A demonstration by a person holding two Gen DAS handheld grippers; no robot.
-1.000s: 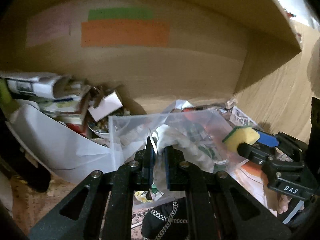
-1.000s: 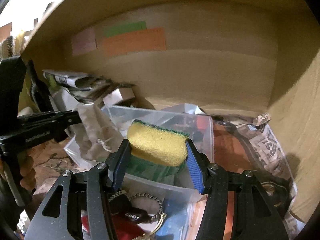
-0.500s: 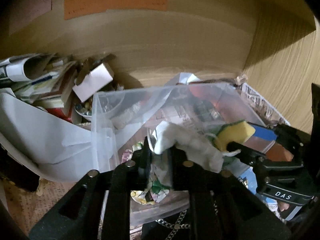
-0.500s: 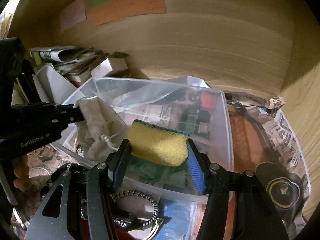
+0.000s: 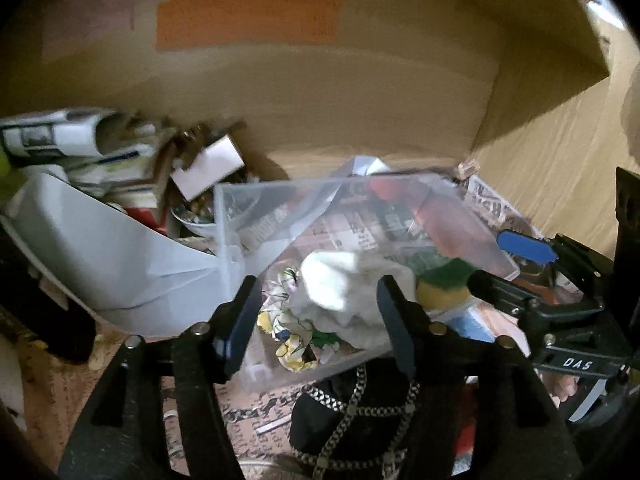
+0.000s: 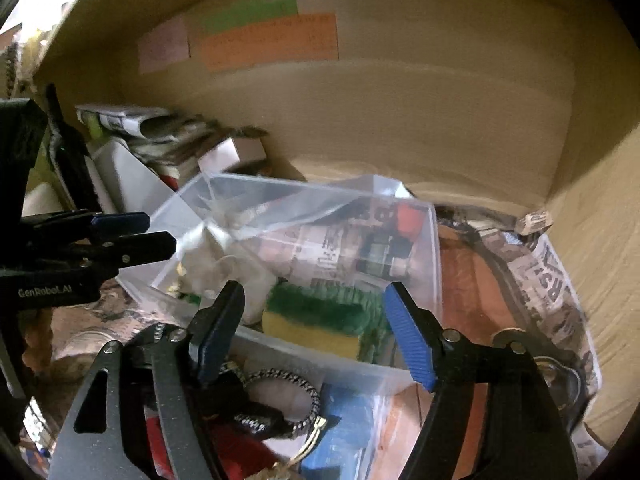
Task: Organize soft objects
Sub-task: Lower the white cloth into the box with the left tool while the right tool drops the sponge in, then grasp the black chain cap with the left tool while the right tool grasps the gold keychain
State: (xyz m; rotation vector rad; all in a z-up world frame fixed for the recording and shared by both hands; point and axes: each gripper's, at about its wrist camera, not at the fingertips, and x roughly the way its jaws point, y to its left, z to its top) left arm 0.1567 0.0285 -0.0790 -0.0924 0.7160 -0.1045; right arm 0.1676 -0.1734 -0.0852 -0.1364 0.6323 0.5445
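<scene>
A clear plastic bin (image 5: 476,216) (image 6: 434,248) stands on a cluttered shelf. A white cloth pouch (image 5: 344,284) lies inside it at the near left, dimly seen in the right wrist view (image 6: 224,268). A yellow sponge with a green scrub side (image 6: 320,316) (image 5: 440,284) lies inside at the near side. My left gripper (image 5: 320,320) is open and empty just above the pouch. My right gripper (image 6: 316,336) is open and empty just above the sponge.
A white curved sheet (image 5: 104,256) and rolled newspapers (image 5: 68,136) pile up at the left. A black bag with a chain strap (image 5: 352,412) lies in front of the bin. Newspaper (image 6: 556,276) lines the shelf at the right. The shelf's back wall carries orange and green labels (image 6: 268,36).
Both grippers have opened. The left let go of the white pouch and the right let go of the sponge; both things now lie in the bin.
</scene>
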